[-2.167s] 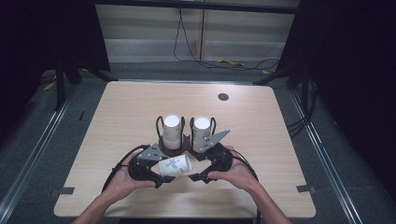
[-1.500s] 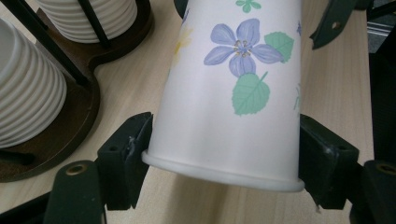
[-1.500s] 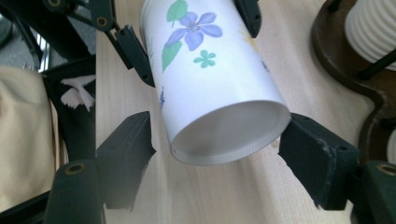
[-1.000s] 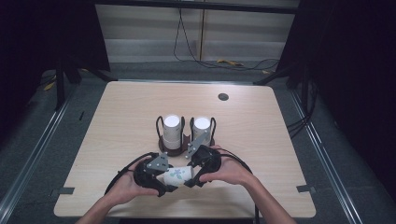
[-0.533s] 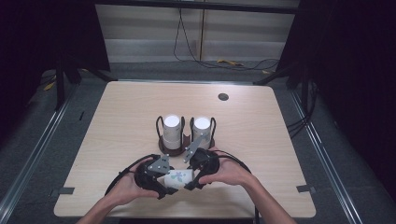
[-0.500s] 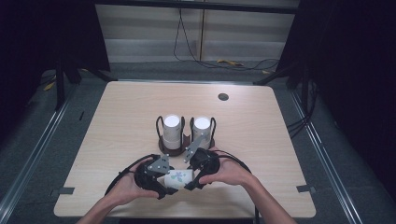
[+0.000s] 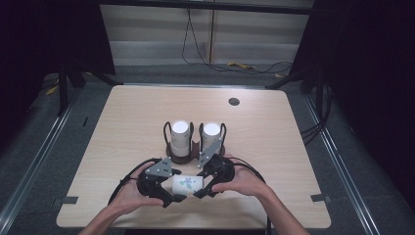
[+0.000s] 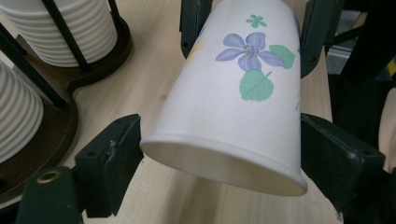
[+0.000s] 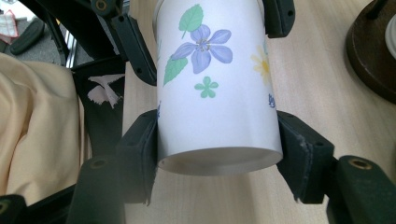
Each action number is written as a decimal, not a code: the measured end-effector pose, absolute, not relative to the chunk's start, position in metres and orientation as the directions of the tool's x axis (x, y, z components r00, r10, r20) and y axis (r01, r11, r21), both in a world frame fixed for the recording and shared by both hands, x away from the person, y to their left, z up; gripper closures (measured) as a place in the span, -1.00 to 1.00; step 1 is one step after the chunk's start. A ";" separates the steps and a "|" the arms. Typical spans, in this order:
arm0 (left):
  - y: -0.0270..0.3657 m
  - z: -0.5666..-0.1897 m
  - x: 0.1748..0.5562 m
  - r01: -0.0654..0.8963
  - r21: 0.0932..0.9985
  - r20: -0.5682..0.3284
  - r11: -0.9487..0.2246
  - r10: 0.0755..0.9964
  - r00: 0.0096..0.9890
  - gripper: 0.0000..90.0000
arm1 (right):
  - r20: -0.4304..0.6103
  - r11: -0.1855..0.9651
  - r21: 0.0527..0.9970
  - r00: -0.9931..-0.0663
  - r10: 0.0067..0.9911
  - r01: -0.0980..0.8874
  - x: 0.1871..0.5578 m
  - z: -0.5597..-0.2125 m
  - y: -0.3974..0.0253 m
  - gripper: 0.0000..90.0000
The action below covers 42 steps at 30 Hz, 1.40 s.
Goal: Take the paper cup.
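Observation:
A white paper cup [image 7: 187,183] printed with flowers lies on its side just above the table, near the front edge. Both grippers hold it. My left gripper [image 7: 172,192] is shut on its wide rim end [image 8: 224,163], one jaw against each side. My right gripper [image 7: 201,185] comes in from the opposite side and is shut on the narrow base end [image 9: 219,158]. In the left gripper view the right gripper's jaws show farther off, along the cup's upper part. A hand holds each gripper.
Just behind the grippers a dark wooden holder [image 7: 195,150] carries two upright stacks of white ribbed cups [image 7: 179,134] [image 7: 211,133] inside black wire posts. A round grommet [image 7: 234,101] sits at the table's back right. The table's front edge lies close below the hands.
Both grippers and the cup have drawn back from the holder toward the front edge. The cup, tilted before, now lies level between them.

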State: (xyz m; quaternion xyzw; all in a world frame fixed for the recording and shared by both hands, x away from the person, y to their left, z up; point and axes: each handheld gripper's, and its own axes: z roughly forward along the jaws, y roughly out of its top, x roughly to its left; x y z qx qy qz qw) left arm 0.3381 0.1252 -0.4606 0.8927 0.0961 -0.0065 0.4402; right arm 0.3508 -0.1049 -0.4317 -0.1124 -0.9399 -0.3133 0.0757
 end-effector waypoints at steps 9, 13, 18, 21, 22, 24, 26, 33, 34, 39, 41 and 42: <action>0.139 -0.452 0.342 0.249 0.870 -0.167 -0.426 0.220 0.961 -0.64 | 0.206 0.720 0.637 -0.961 0.185 0.276 0.350 -0.424 -0.112 -0.18; 0.144 -0.450 0.344 0.263 0.884 -0.186 -0.387 0.225 0.956 -0.65 | 0.209 0.690 0.665 -0.958 0.198 0.287 0.349 -0.424 -0.115 -0.18; 0.144 -0.450 0.344 0.272 0.891 -0.194 -0.363 0.236 0.952 -0.65 | 0.219 0.650 0.699 -0.955 0.201 0.297 0.348 -0.428 -0.117 -0.18; 0.145 -0.449 0.344 0.269 0.896 -0.196 -0.353 0.231 0.953 -0.65 | 0.235 0.618 0.722 -0.950 0.204 0.311 0.347 -0.432 -0.121 -0.18; 0.144 -0.449 0.343 0.274 0.897 -0.201 -0.346 0.231 0.952 -0.65 | 0.235 0.618 0.722 -0.950 0.204 0.311 0.347 -0.432 -0.121 -0.18; 0.145 -0.449 0.343 0.278 0.897 -0.208 -0.342 0.228 0.951 -0.65 | 0.238 0.603 0.733 -0.949 0.207 0.315 0.346 -0.433 -0.123 -0.18; 0.145 -0.449 0.343 0.280 0.899 -0.212 -0.336 0.226 0.951 -0.65 | 0.245 0.589 0.742 -0.947 0.206 0.320 0.346 -0.433 -0.125 -0.18; 0.145 -0.450 0.344 0.296 0.900 -0.228 -0.320 0.233 0.945 -0.65 | 0.253 0.533 0.780 -0.944 0.209 0.327 0.345 -0.437 -0.129 -0.18; 0.145 -0.451 0.344 0.300 0.900 -0.231 -0.316 0.236 0.944 -0.65 | 0.255 0.528 0.783 -0.944 0.209 0.328 0.345 -0.437 -0.129 -0.18; 0.145 -0.452 0.344 0.305 0.900 -0.238 -0.310 0.237 0.942 -0.61 | 0.250 0.506 0.799 -0.944 0.215 0.326 0.345 -0.438 -0.131 -0.18; 0.145 -0.452 0.344 0.301 0.904 -0.238 -0.304 0.229 0.944 -0.58 | 0.260 0.498 0.802 -0.943 0.208 0.331 0.346 -0.438 -0.130 -0.18; 0.145 -0.452 0.344 0.302 0.905 -0.240 -0.301 0.225 0.944 -0.57 | 0.258 0.497 0.803 -0.943 0.208 0.330 0.345 -0.439 -0.130 -0.18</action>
